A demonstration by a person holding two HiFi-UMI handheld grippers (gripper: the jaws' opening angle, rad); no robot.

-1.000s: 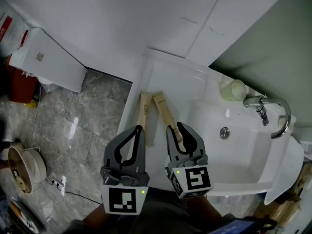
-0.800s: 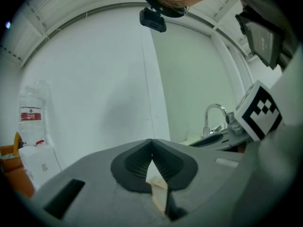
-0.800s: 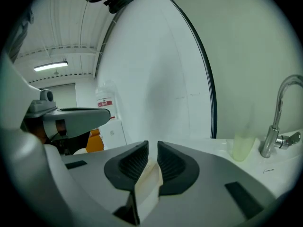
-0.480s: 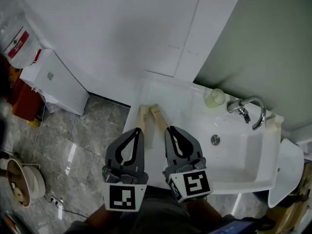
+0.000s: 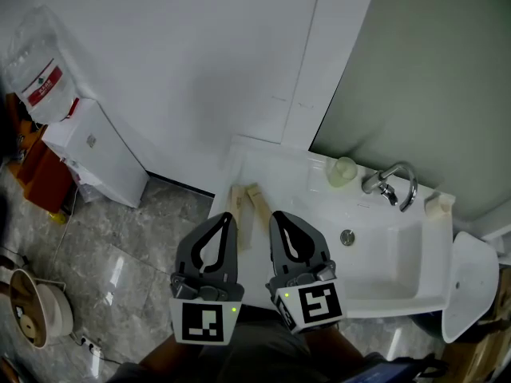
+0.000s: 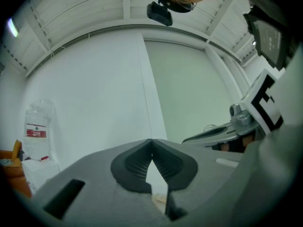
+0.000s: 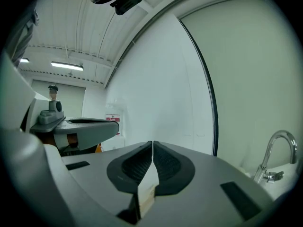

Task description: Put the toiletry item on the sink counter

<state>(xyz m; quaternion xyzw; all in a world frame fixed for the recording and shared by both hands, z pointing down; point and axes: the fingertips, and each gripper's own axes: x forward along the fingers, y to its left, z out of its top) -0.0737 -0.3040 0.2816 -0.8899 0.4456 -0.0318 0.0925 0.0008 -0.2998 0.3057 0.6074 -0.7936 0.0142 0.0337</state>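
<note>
While head view looks down, two tan toiletry boxes, left box and right box, lie side by side on the white bench, left of the basin and just ahead of left gripper and right gripper.

Left gripper view: fingers closed tip to tip, nothing gripped.

Right gripper view: fingers likewise closed and empty. Faucet at right.

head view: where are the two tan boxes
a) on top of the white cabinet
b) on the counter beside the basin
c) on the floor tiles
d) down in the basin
b: both tan boxes lie flat on the white sink counter, next to the basin and outside it.
</note>
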